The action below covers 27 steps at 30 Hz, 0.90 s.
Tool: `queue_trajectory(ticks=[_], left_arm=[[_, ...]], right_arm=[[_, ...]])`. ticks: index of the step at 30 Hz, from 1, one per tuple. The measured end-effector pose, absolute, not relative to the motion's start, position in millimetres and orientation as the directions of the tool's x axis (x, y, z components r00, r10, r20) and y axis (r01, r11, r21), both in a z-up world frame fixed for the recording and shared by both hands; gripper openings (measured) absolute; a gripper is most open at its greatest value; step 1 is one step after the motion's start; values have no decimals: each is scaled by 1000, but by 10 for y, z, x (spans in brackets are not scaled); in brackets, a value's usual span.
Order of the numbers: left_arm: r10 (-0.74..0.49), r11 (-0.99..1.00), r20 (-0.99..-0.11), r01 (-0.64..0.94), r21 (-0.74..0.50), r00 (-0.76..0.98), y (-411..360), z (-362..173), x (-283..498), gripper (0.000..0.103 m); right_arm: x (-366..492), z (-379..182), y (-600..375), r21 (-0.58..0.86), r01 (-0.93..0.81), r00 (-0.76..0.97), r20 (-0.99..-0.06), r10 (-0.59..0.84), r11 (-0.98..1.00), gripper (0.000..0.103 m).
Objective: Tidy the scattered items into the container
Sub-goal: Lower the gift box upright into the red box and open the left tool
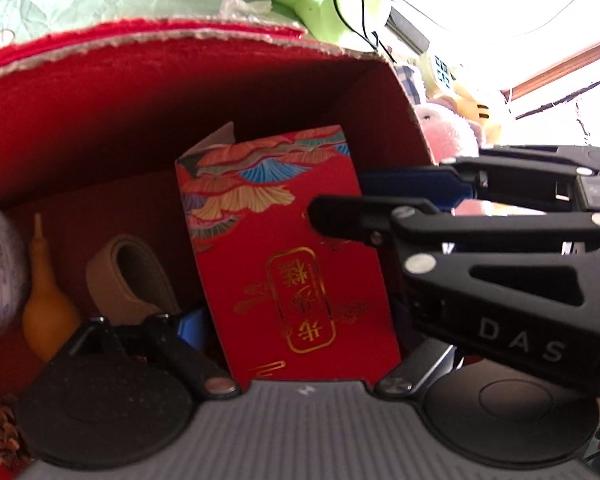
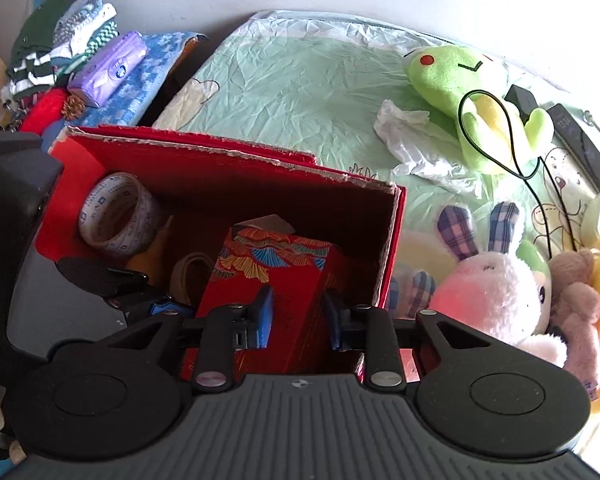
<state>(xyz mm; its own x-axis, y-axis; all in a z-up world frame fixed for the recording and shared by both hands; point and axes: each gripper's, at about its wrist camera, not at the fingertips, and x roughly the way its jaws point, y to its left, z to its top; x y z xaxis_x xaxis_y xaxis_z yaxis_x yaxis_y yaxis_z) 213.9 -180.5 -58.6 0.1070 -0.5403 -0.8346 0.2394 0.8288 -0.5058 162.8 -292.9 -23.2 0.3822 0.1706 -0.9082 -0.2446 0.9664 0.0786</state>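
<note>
On a bed with a crinkled green sheet, the right hand-held gripper clamps a light, crushable red printed paper carton inside the red cardboard box; left hand-held gripper open

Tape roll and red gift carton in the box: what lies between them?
In the right wrist view, a beige coiled strap and a yellow gourd lie between the tape roll and the red gift carton.
</note>
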Motion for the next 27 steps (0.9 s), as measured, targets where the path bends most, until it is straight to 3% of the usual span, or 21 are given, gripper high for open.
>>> queue_trajectory(ticks=[13,20,27], left_arm=[[-581,800,-814,171,-575,-19,-1767,-820,2222,89],[-605,787,-796,130,-603,-28,-1693,-858,2194,89],[-578,808,-816,127,-576,-28,-1676,-854,2153,89]], right_arm=[[1768,-324,-2778,-8,-246,414,-905,98,969,24],[1727,-357,-2739,-4,-189,494,-865,91,982,31],[1682,-374,-2752,4,-166,550,-830,96,986,31]])
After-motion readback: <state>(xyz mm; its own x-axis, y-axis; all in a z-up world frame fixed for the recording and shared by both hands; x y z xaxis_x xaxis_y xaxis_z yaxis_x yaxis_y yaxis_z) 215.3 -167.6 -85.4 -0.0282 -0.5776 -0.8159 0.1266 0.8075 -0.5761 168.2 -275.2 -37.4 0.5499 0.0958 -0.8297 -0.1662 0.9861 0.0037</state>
